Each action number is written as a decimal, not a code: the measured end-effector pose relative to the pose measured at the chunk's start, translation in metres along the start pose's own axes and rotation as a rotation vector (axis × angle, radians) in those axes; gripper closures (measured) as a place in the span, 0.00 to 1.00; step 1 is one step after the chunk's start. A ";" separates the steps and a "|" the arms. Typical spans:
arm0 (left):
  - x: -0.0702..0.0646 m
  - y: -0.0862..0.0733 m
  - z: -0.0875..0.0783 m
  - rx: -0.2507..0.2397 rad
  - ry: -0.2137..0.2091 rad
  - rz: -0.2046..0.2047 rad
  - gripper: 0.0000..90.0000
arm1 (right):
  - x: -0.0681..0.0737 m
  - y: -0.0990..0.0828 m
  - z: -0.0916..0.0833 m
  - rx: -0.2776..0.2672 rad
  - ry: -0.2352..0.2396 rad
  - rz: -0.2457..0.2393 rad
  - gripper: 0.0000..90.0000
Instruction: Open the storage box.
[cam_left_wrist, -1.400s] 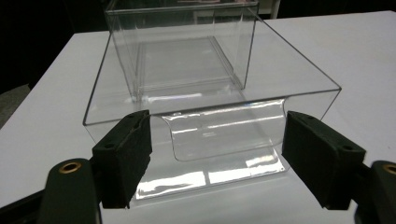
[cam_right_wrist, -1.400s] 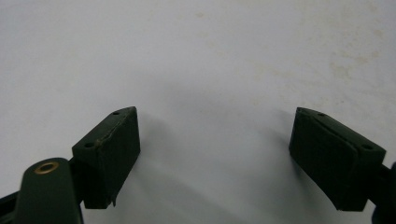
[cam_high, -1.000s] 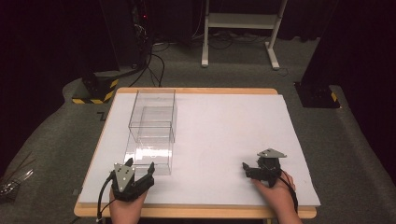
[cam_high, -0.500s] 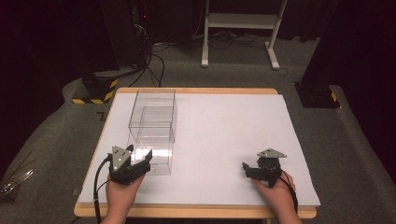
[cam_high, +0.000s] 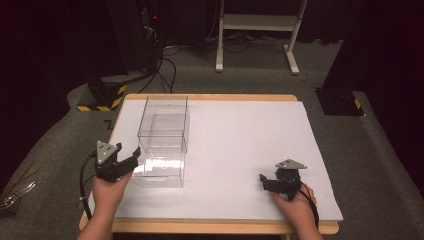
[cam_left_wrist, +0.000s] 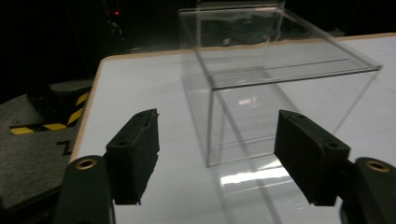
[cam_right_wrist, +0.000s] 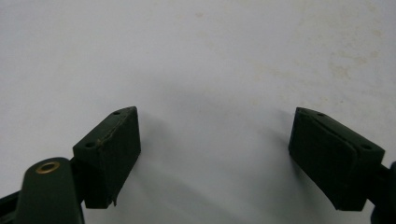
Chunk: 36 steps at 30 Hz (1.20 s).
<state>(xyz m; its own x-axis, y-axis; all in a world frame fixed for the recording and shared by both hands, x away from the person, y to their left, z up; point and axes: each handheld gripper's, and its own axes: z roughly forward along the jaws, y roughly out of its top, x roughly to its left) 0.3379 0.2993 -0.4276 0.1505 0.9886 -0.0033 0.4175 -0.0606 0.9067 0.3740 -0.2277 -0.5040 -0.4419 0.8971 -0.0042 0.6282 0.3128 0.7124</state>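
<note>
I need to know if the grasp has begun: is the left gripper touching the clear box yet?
Apart. The left gripper view shows the left gripper with both pads clear of the clear box, its near corner standing just ahead between the closing jaws.

- Clear box (cam_high: 163, 145): transparent plastic, glossy, smooth, showing glare.
- Counter (cam_high: 240, 150): matt white sheet; wood edge beyond the clear box.
- Left hand-held gripper (cam_left_wrist: 219, 161): matt black, rough-textured pads.

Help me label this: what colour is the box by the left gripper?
Colourless: the box is see-through plastic, clearest in the left gripper view.
</note>
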 end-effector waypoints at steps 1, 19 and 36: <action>0.004 -0.002 0.000 0.004 0.012 0.002 0.39 | 0.000 0.000 0.000 0.000 0.000 0.000 0.18; 0.057 -0.070 0.023 0.218 0.107 -0.031 0.43 | 0.000 0.000 0.000 -0.002 -0.002 -0.001 0.19; 0.055 -0.071 0.031 0.314 0.073 -0.023 0.35 | 0.000 -0.001 -0.001 -0.019 -0.036 0.018 0.28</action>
<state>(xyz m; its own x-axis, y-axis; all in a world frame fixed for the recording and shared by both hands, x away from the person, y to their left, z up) 0.3447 0.3540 -0.5052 0.0782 0.9968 0.0183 0.6779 -0.0666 0.7321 0.3723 -0.2284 -0.5040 -0.4075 0.9130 -0.0162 0.6231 0.2910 0.7260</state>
